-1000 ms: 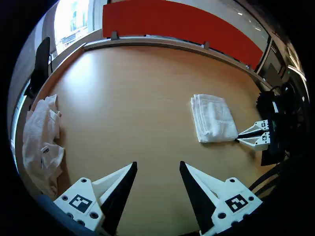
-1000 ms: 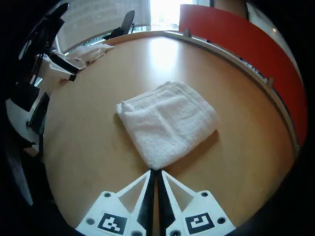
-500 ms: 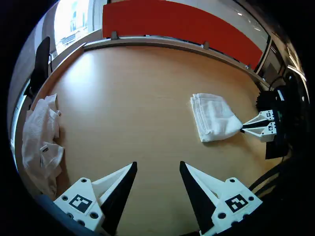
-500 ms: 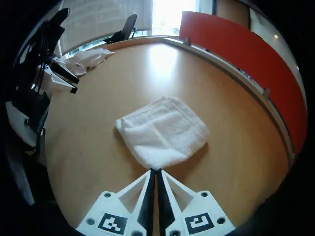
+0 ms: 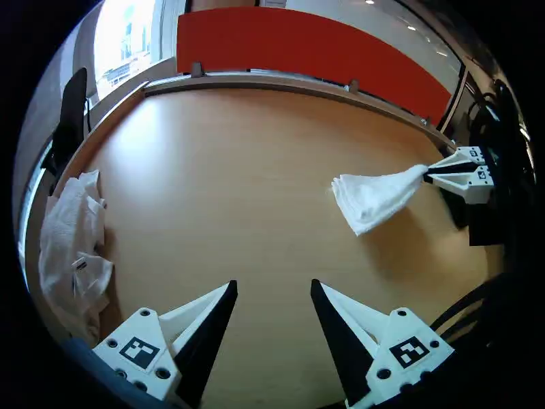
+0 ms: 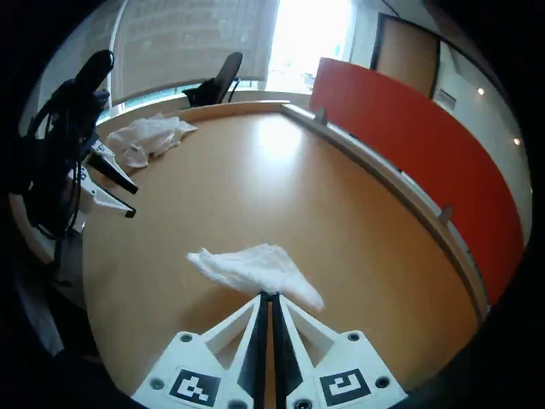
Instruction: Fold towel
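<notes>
A folded white towel (image 5: pixel 371 194) (image 6: pixel 255 269) hangs above the wooden table (image 5: pixel 238 177), held by one corner. My right gripper (image 6: pixel 270 298) is shut on that corner; in the left gripper view the right gripper (image 5: pixel 429 172) is at the right with the towel drooping leftward from its tips. My left gripper (image 5: pixel 270 290) stands open low over the near part of the table with nothing between its fingers. In the right gripper view the left gripper (image 6: pixel 126 198) is far off at the left, fingers apart.
A heap of crumpled white cloth (image 5: pixel 71 249) (image 6: pixel 146 136) lies at the table's left edge. A red partition (image 5: pixel 306 51) (image 6: pixel 422 157) runs along the far edge. An office chair (image 6: pixel 221 75) stands beyond the table by the window.
My right gripper has risen with the towel's corner, lifting the folded towel off the table so it hangs. My left gripper has stayed put and open.
</notes>
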